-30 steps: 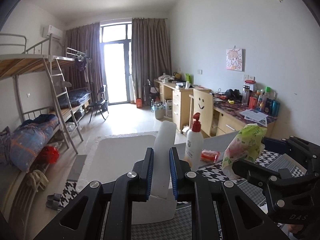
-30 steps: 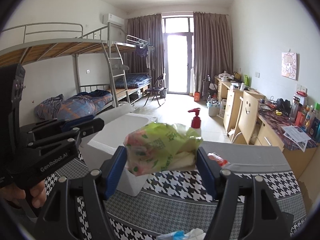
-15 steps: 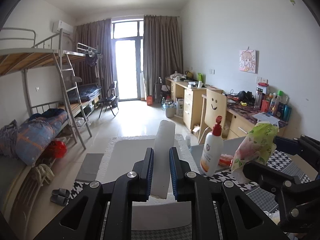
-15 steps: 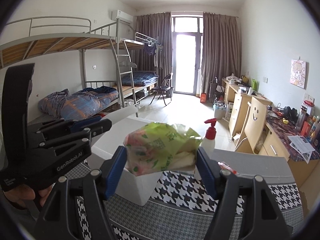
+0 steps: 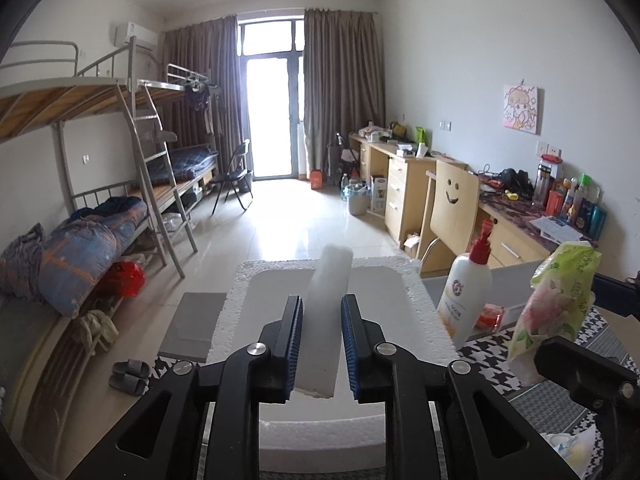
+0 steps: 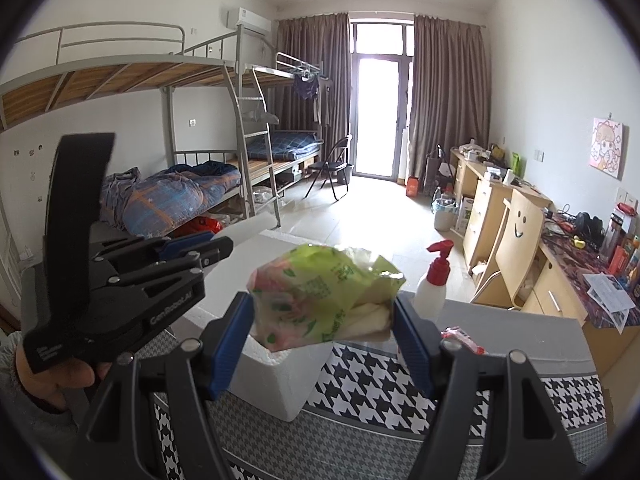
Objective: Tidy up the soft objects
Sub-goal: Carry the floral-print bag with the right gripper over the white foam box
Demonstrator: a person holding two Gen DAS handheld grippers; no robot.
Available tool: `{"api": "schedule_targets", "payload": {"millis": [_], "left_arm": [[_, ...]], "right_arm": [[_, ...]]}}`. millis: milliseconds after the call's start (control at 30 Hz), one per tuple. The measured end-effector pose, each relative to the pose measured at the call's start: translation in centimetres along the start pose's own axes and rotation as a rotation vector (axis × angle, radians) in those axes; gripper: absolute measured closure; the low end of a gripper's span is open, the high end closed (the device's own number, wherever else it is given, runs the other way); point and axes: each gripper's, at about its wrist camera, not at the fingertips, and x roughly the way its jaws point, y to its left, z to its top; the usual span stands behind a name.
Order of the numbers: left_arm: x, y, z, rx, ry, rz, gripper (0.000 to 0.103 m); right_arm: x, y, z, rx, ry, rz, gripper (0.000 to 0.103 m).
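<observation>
My left gripper holds a white foam block upright and slightly tilted over the open white styrofoam box. Its jaws are opening, and the blue pads still touch the block's sides. In the right wrist view that left gripper hangs at the left above the box, with the block's tip poking out. My right gripper is shut on a green flowered soft pack, held in the air near the box's right corner. The pack also shows at the right of the left wrist view.
A white pump bottle with a red top and a red packet stand right of the box on the houndstooth-covered table. A crumpled wrapper lies at the near right. A smiley-face chair and desks line the right wall.
Both grippers have moved forward over the table, so the box sits nearer and more centred under the left one. The left jaws have widened a little around the foam block.
</observation>
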Motion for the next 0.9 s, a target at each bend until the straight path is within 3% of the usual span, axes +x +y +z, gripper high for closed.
{"api": "schedule_targets", "payload": {"millis": [67,100,167,200,233,633,900], "left_arm": [[0.5,0.2,0.0,0.002,0.018,0.005,0.073],[0.6,0.4,-0.1,0.001,0.022,0.009,0.065],[0.4,1.0,-0.2,-0.007,0.018,0.011,0.042],[0.2,1.0,-0.2,-0.013,0.010,0.014,0.025],[-0.3,1.3,-0.2,-0.016,-0.012,0.017,0.016],[-3.0,3.4,-0.3,-0.046,-0.081,0.075,0.001],[-3.9,5.2,-1.0,-0.086,-0.100,0.124,0.001]], "right_arm": [[0.4,0.0,0.0,-0.004,0.005,-0.002,0.029],[0.5,-0.1,0.0,-0.006,0.008,0.000,0.029],[1.0,-0.2,0.2,-0.005,0.018,0.001,0.029],[1.3,-0.3,0.3,-0.002,0.023,0.002,0.029],[1.5,-0.3,0.3,-0.004,0.028,0.004,0.029],[3.4,0.7,1.0,-0.014,0.054,0.020,0.029],[4.7,2.0,1.6,-0.035,0.073,0.032,0.029]]}}
